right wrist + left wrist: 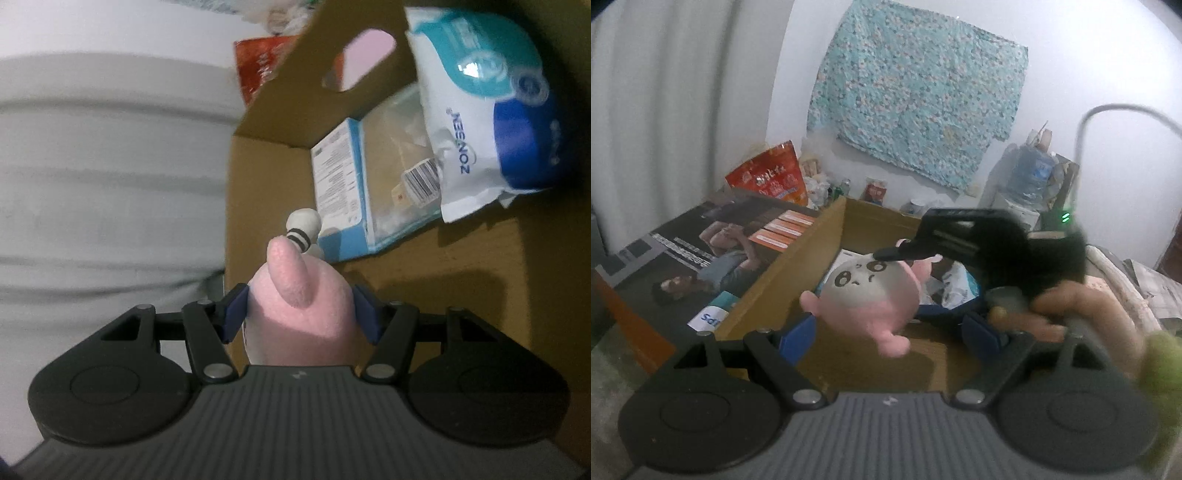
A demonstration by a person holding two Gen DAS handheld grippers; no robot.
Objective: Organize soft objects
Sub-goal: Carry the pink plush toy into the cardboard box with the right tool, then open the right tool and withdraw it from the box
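We see the right gripper (298, 314) clamped on a pink plush toy (299, 317), its blue pads (233, 314) pressing into the toy's soft body from both sides; a pink limb sticks forward from between them, and a white striped knob shows just beyond it. In the left wrist view the same plush toy (866, 295) hangs over the open cardboard box (798, 280), its grey-white face with dark eyes turned toward the camera, held from above by the right gripper (897, 254), with a hand (1082, 314) on the handle behind it. The left gripper (890, 332) has its jaws standing wide apart; the toy appears between the blue pads in that view, but we see no pad pressing on it. Inside the box we note a white and blue pack (495, 122) marked ZONSEN and a light blue carton (347, 192) lying beside it on the cardboard floor. The box wall (332, 44) has an oval handle cut-out. Left of the box lies a printed poster (713, 251), with a red snack bag (772, 177) standing behind it. A floral teal cloth (916, 99) hangs on the white wall, and a large water bottle (1030, 173) stands at the right.
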